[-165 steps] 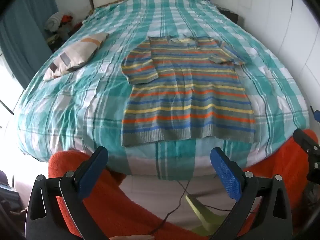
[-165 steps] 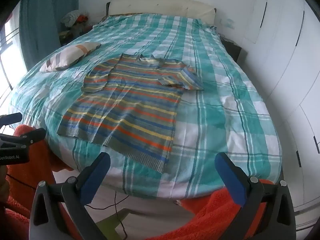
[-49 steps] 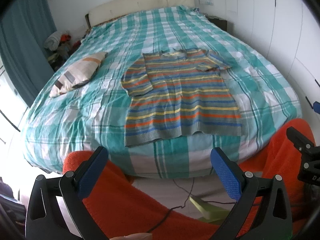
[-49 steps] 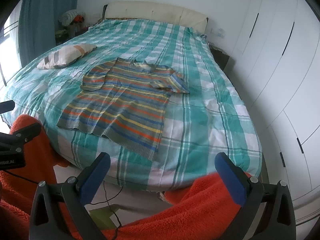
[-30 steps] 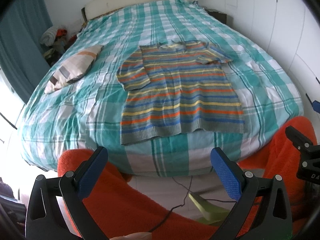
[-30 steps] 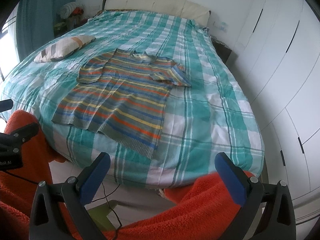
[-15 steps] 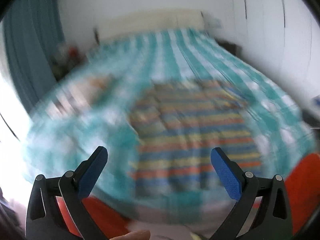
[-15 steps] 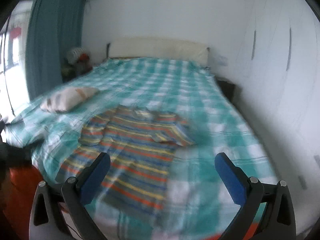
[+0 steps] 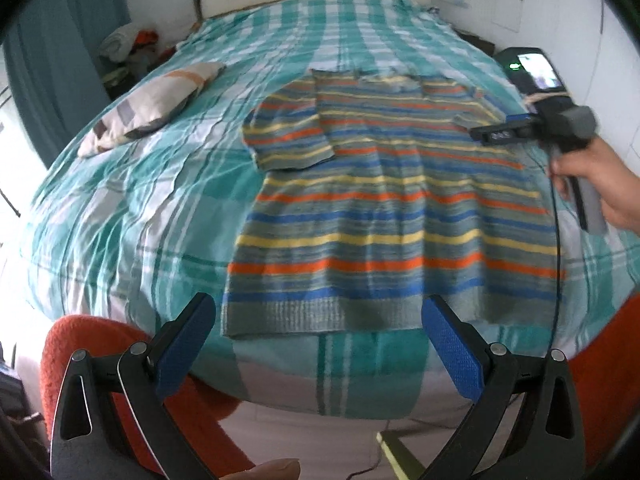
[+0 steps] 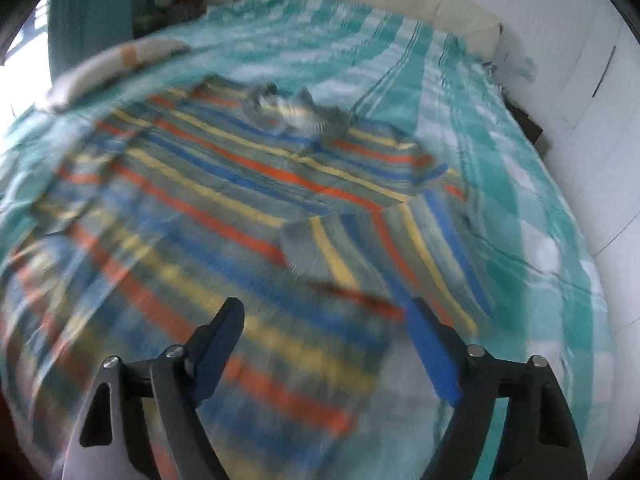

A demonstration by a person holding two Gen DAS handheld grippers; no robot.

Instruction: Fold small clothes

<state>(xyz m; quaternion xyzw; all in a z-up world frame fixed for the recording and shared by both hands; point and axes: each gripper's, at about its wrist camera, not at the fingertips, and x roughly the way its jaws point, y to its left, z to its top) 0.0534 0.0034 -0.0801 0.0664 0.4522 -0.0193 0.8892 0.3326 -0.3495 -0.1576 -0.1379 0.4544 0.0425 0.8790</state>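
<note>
A striped sweater [image 9: 392, 208] in grey, orange, yellow and blue lies flat on the teal plaid bed [image 9: 140, 220], both short sleeves folded inward. My left gripper [image 9: 316, 344] is open and empty, just off the bed's near edge below the sweater's hem. My right gripper [image 10: 326, 344] is open and empty, low over the sweater [image 10: 224, 216] near its folded right sleeve [image 10: 360, 248]. That view is blurred. The right gripper also shows in the left wrist view [image 9: 504, 130], held over the sweater's right sleeve.
A striped pillow [image 9: 152, 106] lies on the bed's left side. White wardrobe doors [image 10: 592, 60] stand along the right. An orange fleece [image 9: 92, 348] covers the near foreground. A pile of clothes [image 9: 128, 44] sits at the back left by a blue curtain.
Both grippers have moved forward toward the bed. The right gripper has travelled from beyond the bed's foot to low over the sweater's right sleeve. The sweater has not moved.
</note>
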